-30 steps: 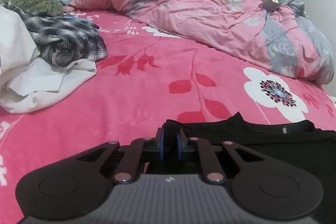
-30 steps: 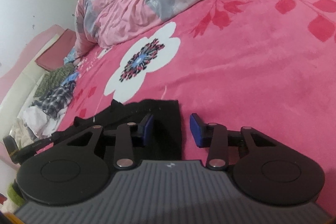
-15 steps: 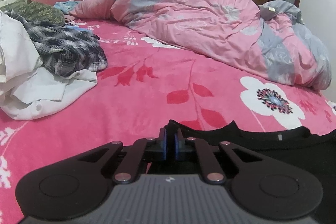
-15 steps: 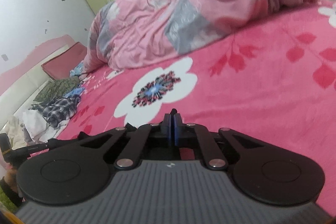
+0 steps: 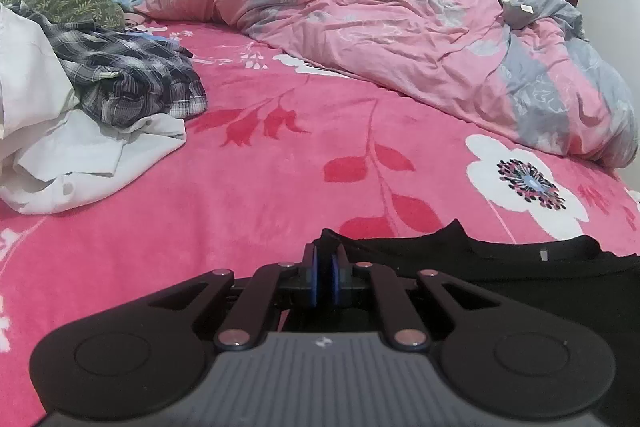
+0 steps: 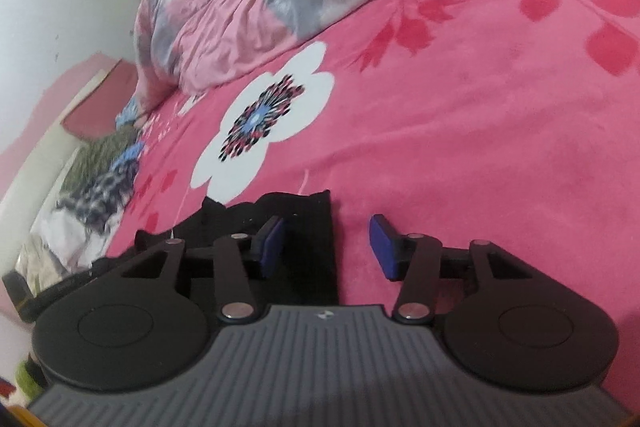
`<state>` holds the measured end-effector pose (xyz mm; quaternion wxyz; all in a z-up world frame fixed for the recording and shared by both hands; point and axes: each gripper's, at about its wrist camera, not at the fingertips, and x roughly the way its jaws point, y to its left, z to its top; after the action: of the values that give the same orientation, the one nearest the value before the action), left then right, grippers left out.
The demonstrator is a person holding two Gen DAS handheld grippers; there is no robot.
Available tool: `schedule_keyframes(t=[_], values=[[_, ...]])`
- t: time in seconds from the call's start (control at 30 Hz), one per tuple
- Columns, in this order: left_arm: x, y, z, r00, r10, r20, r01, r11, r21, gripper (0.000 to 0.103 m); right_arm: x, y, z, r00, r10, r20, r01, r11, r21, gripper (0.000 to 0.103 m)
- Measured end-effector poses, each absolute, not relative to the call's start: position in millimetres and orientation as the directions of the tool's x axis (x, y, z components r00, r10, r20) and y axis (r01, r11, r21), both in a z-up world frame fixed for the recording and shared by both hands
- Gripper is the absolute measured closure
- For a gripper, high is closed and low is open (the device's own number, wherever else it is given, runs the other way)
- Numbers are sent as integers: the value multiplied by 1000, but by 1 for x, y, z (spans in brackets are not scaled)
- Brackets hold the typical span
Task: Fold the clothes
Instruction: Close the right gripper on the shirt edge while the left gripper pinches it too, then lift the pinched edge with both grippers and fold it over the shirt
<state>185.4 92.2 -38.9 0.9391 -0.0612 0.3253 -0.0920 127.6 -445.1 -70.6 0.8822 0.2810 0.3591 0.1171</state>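
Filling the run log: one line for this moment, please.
left tool: shut on black garment | right tool: open over its edge | bed

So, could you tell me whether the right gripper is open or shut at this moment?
Open. The right gripper has its blue pads spread wide apart, one over the black garment, the other over the pink bedspread; nothing is pinched between them.

Left gripper (image 5: 324,259) jaws closed (right gripper (image 6: 328,247) jaws apart)
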Motion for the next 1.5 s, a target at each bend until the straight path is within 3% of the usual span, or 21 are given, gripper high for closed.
schedule_keyframes(t=[0.07, 0.13, 0.2, 0.4, 0.67, 0.83, 1.1, 1.5], values=[[185, 92, -39, 772, -212, -599, 131, 976, -176, 95, 134, -440, -69, 698, 410, -587, -31, 836, 548, 60], [185, 93, -40, 773, -212, -597, 130, 975, -178, 95, 137, -434, -67, 687, 394, -611, -48, 863, 502, 85], [185, 93, -40, 774, -212, -597, 130, 975, -179, 95, 137, -432, -67, 670, 418, -613, -70, 858, 509, 94], [184, 93, -40, 785, -207, -585, 125, 976, -177, 95, 128, -430, -65, 674, 430, -601, -93, 856, 509, 101], [171, 97, -21, 829, -190, -527, 107, 977, -183, 97, 101, -403, -12, 830, 253, -498, -134, 956, 262, 102], [173, 97, -17, 843, -179, -507, 99, 979, -181, 97, 103, -395, 8, 862, 222, -456, -151, 971, 186, 102], [185, 99, -17, 850, -163, -500, 79, 980, -183, 97, 131, -395, 1, 863, 208, -461, -137, 973, 183, 102], [202, 100, -41, 811, -149, -566, 59, 983, -173, 97, 163, -397, -44, 817, 194, -542, -93, 973, 209, 102]])
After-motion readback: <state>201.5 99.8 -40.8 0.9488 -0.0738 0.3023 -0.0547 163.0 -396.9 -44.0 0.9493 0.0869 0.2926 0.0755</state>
